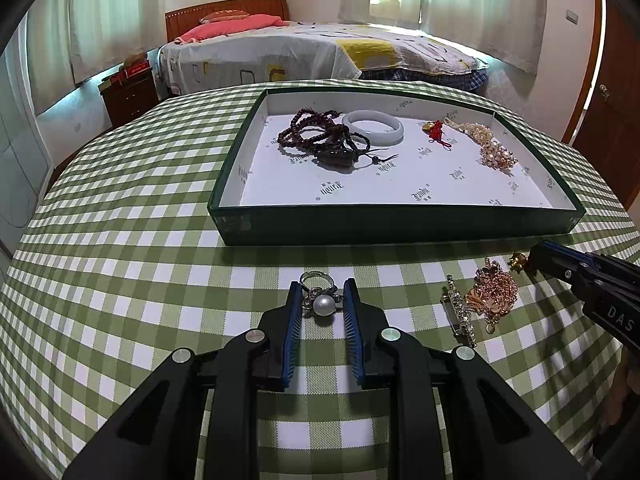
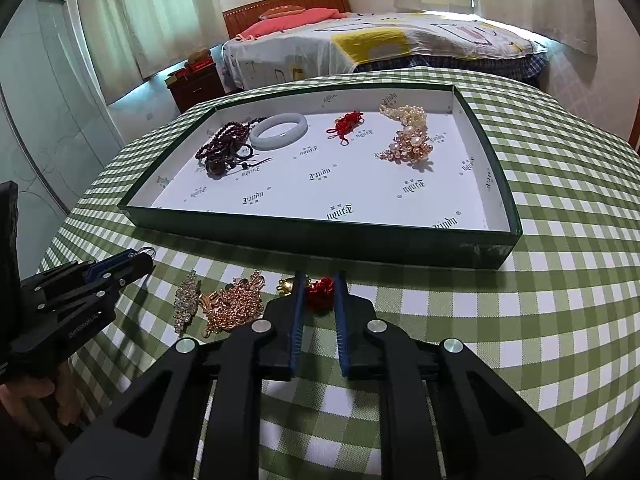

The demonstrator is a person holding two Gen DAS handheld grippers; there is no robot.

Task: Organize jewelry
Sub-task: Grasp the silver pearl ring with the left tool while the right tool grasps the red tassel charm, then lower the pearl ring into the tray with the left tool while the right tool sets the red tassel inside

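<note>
From the left wrist, a bench (image 1: 120, 240) draped in green-and-white check fills a bedroom with a patterned bed (image 1: 320, 48), wooden headboard, pale curtains and a dark nightstand; the left tool (image 1: 322, 292) is clenched on a pearl ring (image 1: 322, 300) lying on the cloth just before a green tray (image 1: 392, 222), whose white lining repeats a small printed logo too small to read, and "DAS" shows on the right tool's body at the edge. From the right wrist, the right tool (image 2: 319, 286) grips a red knotted charm (image 2: 320, 290) on the cloth, beside a rose-gold brooch (image 2: 236, 306) and a rhinestone clip (image 2: 187, 300); beads, a pale bangle (image 2: 280, 130) and pearls lie in the tray.
</note>
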